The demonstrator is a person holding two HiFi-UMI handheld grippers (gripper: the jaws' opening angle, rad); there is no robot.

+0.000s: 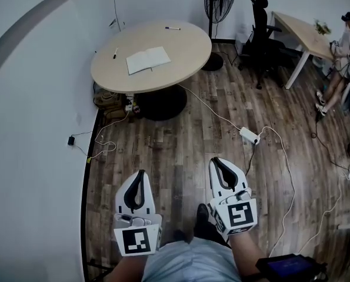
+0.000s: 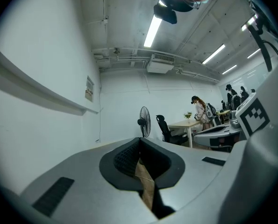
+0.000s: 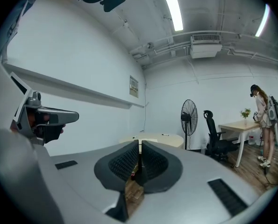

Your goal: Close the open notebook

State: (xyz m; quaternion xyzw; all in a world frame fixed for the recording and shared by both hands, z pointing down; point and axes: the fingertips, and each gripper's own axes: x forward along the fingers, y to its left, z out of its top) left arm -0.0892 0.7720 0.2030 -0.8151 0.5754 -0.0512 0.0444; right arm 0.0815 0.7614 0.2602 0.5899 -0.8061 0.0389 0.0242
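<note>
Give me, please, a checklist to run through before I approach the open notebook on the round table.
1. The notebook lies open on the round table: ok.
2. The left gripper is empty, jaws together: ok.
3. The right gripper is empty, jaws together: ok.
4. Grippers within reach of the notebook: not ok; both hang over the floor, well short of the table.
5. Walkway free: not ok; a white cable and a power strip lie across the floor ahead.
6. The marker is clear of the notebook: ok; it lies apart from it.

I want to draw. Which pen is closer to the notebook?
The left pen, beside the notebook; the far pen lies across the table.
</note>
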